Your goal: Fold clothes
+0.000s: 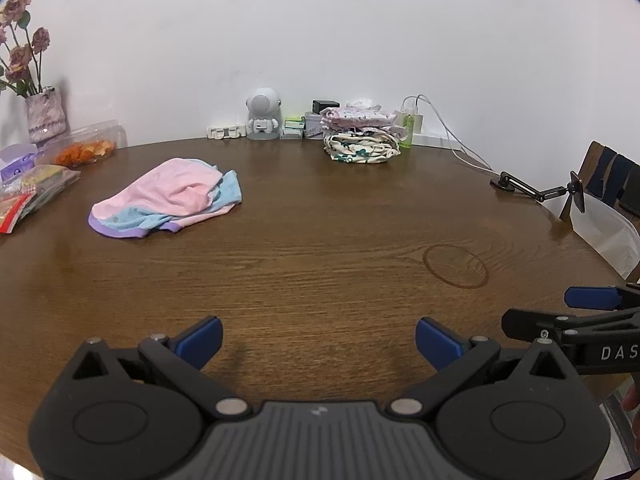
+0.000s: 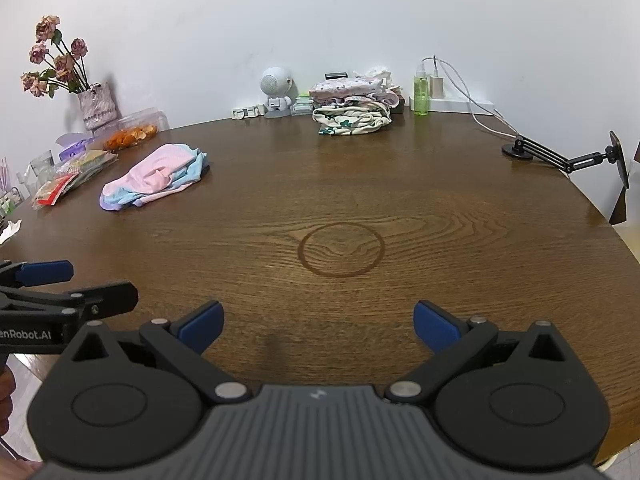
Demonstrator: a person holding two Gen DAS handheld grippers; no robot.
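Observation:
A crumpled pile of pink, light-blue and purple clothes lies on the left of the brown wooden table; it also shows in the right wrist view. A stack of folded patterned clothes sits at the table's back edge, also seen in the right wrist view. My left gripper is open and empty over the near table edge. My right gripper is open and empty beside it, to the right. Both are far from the clothes.
A vase of dried roses, snack packets and a box of orange food crowd the left. A robot-shaped speaker, green bottle, charger cable and a black phone arm line the back and right. A ring stain marks the table.

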